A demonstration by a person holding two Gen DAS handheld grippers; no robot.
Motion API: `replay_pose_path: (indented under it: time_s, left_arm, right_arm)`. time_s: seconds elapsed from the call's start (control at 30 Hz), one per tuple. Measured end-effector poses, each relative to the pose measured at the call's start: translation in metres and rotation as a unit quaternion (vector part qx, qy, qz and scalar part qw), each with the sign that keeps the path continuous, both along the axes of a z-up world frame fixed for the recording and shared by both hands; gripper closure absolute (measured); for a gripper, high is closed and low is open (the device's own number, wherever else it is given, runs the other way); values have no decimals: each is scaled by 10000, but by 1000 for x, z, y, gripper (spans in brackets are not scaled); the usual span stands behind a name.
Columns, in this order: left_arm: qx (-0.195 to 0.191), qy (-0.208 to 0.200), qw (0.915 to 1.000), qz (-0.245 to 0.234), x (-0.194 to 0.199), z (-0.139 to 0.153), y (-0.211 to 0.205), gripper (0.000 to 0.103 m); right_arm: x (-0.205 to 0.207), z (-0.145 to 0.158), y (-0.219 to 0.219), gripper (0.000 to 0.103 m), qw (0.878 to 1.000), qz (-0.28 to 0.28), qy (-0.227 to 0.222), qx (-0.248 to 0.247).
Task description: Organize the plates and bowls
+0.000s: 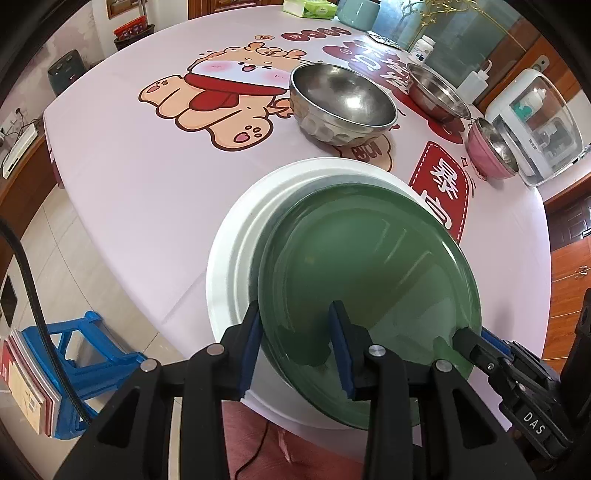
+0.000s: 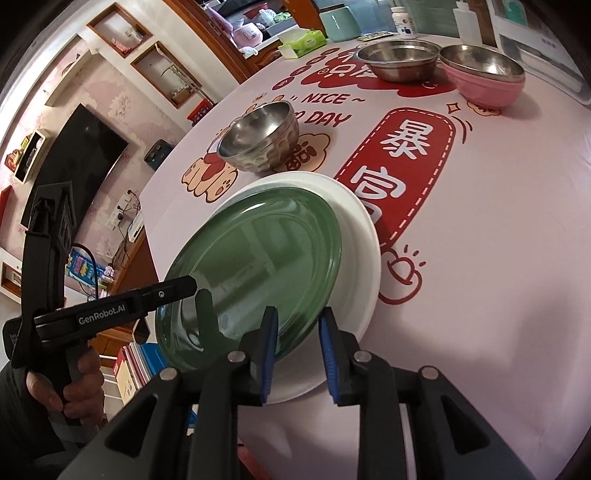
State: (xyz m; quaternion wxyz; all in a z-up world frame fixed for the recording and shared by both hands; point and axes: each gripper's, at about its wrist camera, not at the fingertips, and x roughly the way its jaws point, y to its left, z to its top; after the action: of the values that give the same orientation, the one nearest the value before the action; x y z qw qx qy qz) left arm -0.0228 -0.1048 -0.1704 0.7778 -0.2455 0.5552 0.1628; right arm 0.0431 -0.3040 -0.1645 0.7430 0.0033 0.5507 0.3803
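A green glass plate (image 1: 369,273) lies tilted on a white plate (image 1: 243,236) at the near table edge; both also show in the right wrist view, the green plate (image 2: 258,266) and the white plate (image 2: 358,251). My left gripper (image 1: 295,343) is open, its fingers astride the green plate's near-left rim. My right gripper (image 2: 297,354) straddles the green plate's near-right rim with a gap between the pads; it also shows in the left wrist view (image 1: 476,341). A dimpled steel bowl (image 1: 340,103), a plain steel bowl (image 1: 436,92) and a pink bowl (image 1: 491,151) stand farther back.
A clear plastic box (image 1: 535,122), a white bottle (image 1: 472,85), a pill jar (image 1: 423,48), a teal canister (image 1: 356,13) and a tissue pack (image 1: 310,7) stand at the far table edge. A blue stool (image 1: 85,354) and books (image 1: 29,384) lie below left.
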Motion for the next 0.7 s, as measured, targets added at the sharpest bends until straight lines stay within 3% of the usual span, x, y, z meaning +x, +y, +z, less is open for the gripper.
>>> replay_pose_path:
  time_s: [0.2,0.3,0.47,0.7]
  left_arm:
    - [-115,-81,9998,-127,5,-1,10,67]
    - [-217,-79,9993,-306,8,-2,13,67]
    - [-316,107,9954,-893,17,-3,15,67]
    - [-345,220,9812,-1887,28,3,21,67]
  right_arm:
    - [-4,-1,9,78,9996,-50,27,-293]
    - [-6,0,13,73,9990,-166,0,-408]
    - [-11,1,18,68,9960,-684,50,-573]
    - [-21,3,27,53,9884,-1379,126,-626]
